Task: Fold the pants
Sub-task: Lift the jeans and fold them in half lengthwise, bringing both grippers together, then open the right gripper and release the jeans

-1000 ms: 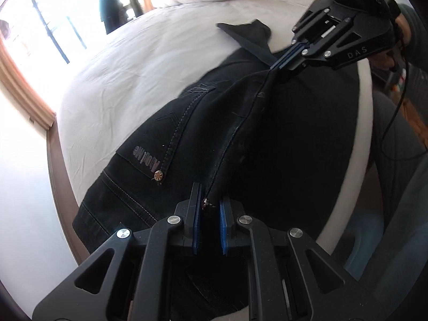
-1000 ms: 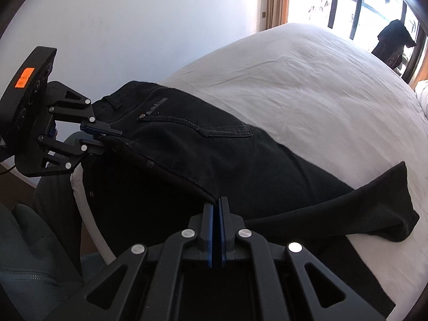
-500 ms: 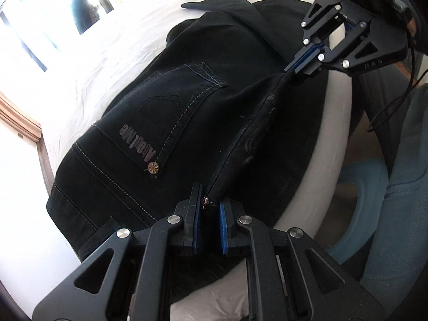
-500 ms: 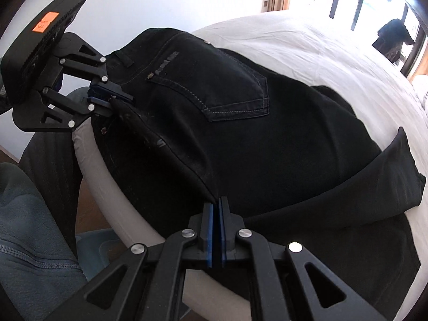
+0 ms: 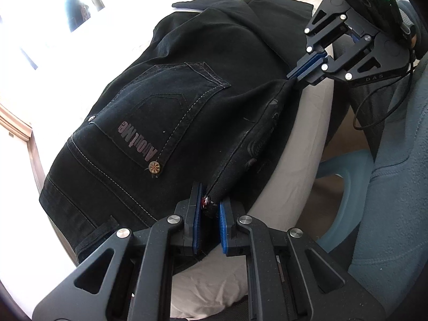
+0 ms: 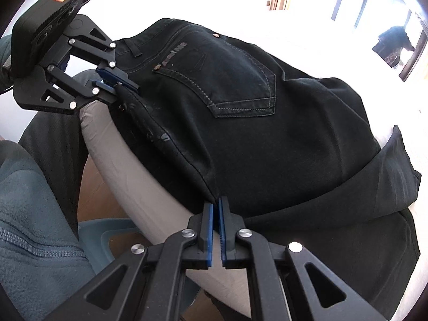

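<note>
L gripper (image 5: pixel 210 208) + R gripper (image 6: pixel 216 208) clamp pants (image 5: pixel 187 80) edge | pocket txt "AboutMe"

The pants (image 5: pixel 187 101) lie on the bed (image 5: pixel 128 8), close to its near edge. The pocket (image 5: pixel 171 112) faces up. The waist end lies toward the left tool (image 5: pixel 210 208), and the legs run away past the right tool (image 5: pixel 291 76). Both tools sit along the edge of the pants nearest the bed's side, each one clamped on that edge. One leg end (image 6: pixel 396 171) is folded over on top of the pants, on the far side from the waist. The person's sleeve (image 6: pixel 34 214) is beside the bed, on the near side of the pants.
</note>
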Tool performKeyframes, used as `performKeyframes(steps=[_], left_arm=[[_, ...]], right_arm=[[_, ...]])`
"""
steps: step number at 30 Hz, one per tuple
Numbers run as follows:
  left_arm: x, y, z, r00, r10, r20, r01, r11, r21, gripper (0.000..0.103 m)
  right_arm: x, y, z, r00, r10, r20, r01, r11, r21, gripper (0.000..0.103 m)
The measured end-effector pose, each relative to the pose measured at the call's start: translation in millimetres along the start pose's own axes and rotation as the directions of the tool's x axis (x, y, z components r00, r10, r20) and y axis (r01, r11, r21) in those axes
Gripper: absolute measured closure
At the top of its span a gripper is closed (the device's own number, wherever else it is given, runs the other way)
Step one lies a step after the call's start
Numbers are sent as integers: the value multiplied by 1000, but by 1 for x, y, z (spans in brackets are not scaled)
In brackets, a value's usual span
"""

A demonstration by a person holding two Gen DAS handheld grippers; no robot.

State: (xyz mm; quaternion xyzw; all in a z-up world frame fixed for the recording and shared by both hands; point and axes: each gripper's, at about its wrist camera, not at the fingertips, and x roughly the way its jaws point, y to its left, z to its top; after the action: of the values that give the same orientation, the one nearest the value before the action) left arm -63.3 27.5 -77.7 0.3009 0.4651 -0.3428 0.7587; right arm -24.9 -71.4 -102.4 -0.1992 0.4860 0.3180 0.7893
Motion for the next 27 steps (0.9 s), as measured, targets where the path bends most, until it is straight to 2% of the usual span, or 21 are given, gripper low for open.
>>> performKeyframes(steps=[8,19,25,27], left_arm=[[2,-1,-12,1000,-6,-6,6,1000,-9,93],[8,0,-15,1000,8,6,-7,999,-38,93],[0,-3,-12,999,38,9,-38,997,-62,92],[-13,-3,-5,999,40,5,-39,997,-65,91]], right_arm=[[6,-7,5,1000,-4,-5,4,1000,10,98],[12,6,2,1000,-20,-17,20,1000,-3,97],[22,3,-5,1000,6,-4,-6,1000,26,91],[22,3,-6,1000,11,10,-12,999,33,78]])
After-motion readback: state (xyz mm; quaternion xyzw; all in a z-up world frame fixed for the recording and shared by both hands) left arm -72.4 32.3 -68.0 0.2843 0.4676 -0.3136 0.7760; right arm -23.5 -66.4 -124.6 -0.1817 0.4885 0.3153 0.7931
